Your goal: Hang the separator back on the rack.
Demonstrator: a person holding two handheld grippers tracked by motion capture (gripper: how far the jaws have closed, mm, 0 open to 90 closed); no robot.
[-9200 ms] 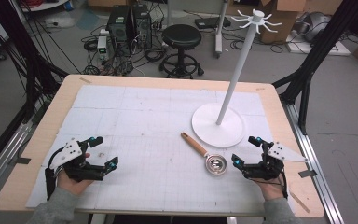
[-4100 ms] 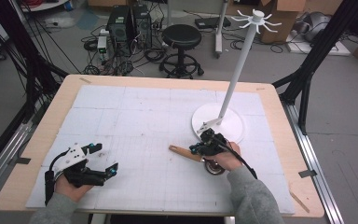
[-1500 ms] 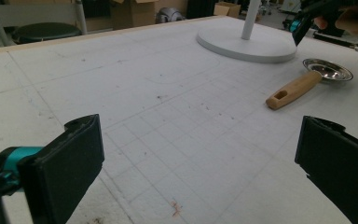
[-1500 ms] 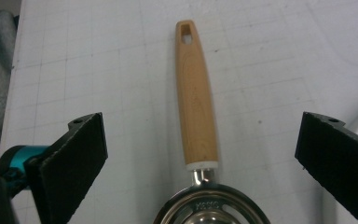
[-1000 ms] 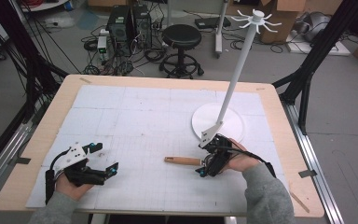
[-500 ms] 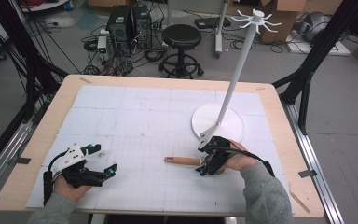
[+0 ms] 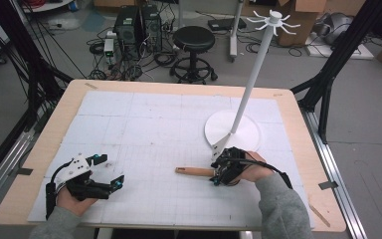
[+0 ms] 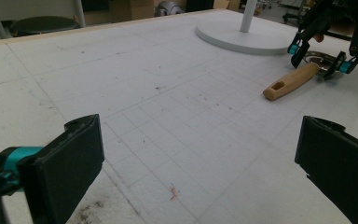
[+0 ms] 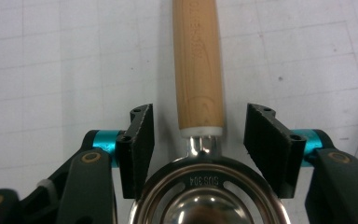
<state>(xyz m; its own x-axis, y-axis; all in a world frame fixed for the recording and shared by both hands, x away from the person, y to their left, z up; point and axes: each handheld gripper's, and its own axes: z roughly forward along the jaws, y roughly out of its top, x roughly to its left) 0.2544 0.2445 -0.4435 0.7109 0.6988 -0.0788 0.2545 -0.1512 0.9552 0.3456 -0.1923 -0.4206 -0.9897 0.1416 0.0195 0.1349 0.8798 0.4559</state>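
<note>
Lying flat on the white gridded bench (image 7: pixel 144 124), just in front of the round base of a white stand (image 7: pixel 233 130): a strainer (image 9: pixel 200 186) with steel ring and wooden handle (image 7: pixel 194 171). Right tool (image 7: pixel 218 172) straddling the neck where handle meets ring, jaws just closing, half shut, gaps on both sides, pads not yet pressing. Left tool (image 7: pixel 107 172) resting well apart near the bench's front left, jaws wide, holding nothing.

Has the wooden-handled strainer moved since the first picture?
Yes. The strainer now lies level across the mat, its handle end farther from the white stand base, toward the left.
</note>
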